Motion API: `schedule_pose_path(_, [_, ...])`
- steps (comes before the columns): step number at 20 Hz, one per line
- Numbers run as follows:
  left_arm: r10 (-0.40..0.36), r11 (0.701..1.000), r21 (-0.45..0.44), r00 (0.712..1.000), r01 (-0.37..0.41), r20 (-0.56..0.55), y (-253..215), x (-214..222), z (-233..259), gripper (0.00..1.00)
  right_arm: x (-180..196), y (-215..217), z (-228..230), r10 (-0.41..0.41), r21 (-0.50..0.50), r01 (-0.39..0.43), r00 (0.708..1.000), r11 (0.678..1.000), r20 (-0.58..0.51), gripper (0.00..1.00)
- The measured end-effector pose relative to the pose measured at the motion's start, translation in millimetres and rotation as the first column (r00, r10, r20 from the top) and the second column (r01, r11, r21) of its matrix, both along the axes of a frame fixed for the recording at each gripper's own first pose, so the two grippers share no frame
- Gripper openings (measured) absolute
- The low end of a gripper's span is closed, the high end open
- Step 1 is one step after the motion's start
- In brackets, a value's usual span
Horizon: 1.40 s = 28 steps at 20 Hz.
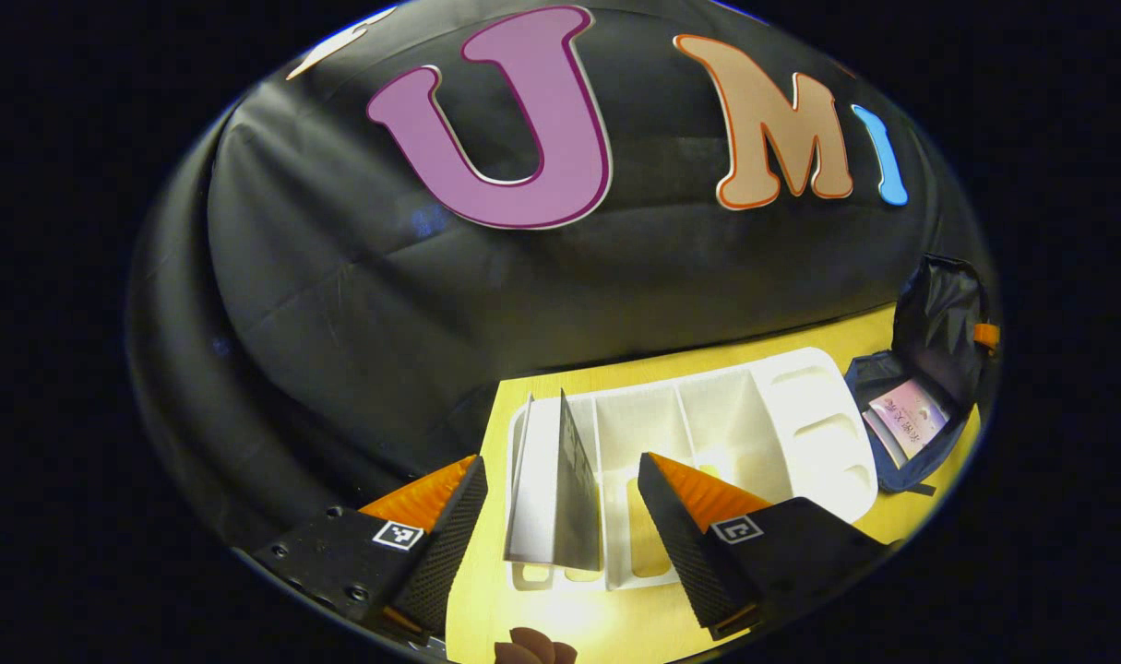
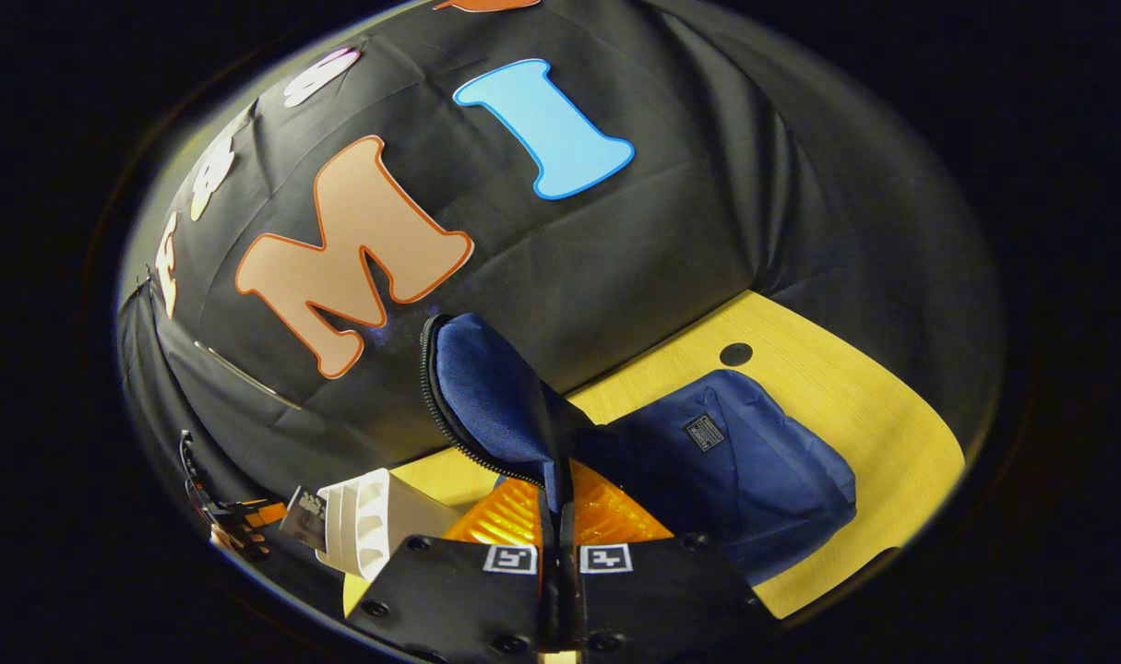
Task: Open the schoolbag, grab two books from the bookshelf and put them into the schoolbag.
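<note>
One book [image 1: 553, 489] stands upright in the end slot of the white bookshelf [image 1: 800, 415], thin edge toward the camera, long axis vertical. In the left gripper view it lies dead ahead between the fingers of the left tool [image 1: 560, 535], slightly nearer the left-hand finger. That tool is spread wide and released; neither finger looks to touch the book. Judgement: the left hand is the nearer one, and the coming move is a straight push forward, then a squeeze across the covers.

The schoolbag [image 1: 929, 387] lies open on the yellow surface [image 1: 708, 355] just past the bookshelf's far end, with one book [image 1: 906, 420] already inside.

In the right gripper view, the right tool [image 2: 557, 516] is clenched on the bag's flap [image 2: 495, 397], lifting it by its zippered edge and holding the mouth open.
</note>
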<state>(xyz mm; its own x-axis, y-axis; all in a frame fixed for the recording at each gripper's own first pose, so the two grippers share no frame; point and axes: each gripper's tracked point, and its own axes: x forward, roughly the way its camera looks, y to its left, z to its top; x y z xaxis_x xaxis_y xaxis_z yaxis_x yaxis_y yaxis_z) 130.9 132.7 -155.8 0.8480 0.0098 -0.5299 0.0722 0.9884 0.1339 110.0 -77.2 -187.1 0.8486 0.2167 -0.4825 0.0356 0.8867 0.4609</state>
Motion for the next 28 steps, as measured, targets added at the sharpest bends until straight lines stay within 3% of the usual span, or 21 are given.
schedule_pose_path(10, [0.012, 0.997, -0.078, 0.985, -0.026, -0.175, 12, 29, -49, 0.96, -6, -8, 2, -0.018, -0.01, 0.018, 1.0, 1.0, -0.002, 0.03])
schedule_pose_path(18, [0.013, 0.997, -0.072, 0.957, -0.035, -0.29, 20, 27, -76, 0.95, -8, -11, 2, -0.026, -0.008, 0.026, 1.0, 1.0, -0.007, 0.03])
schedule_pose_path(26, [-0.005, 0.999, -0.049, 0.917, -0.016, -0.398, 25, 23, -98, 0.85, -11, -13, 3, -0.027, -0.013, 0.026, 1.0, 1.0, -0.01, 0.02])
schedule_pose_path(28, [-0.01, 0.998, -0.059, 0.908, -0.016, -0.42, 25, 21, -102, 0.75, -11, -13, 3, -0.028, -0.013, 0.028, 1.0, 1.0, -0.011, 0.02])
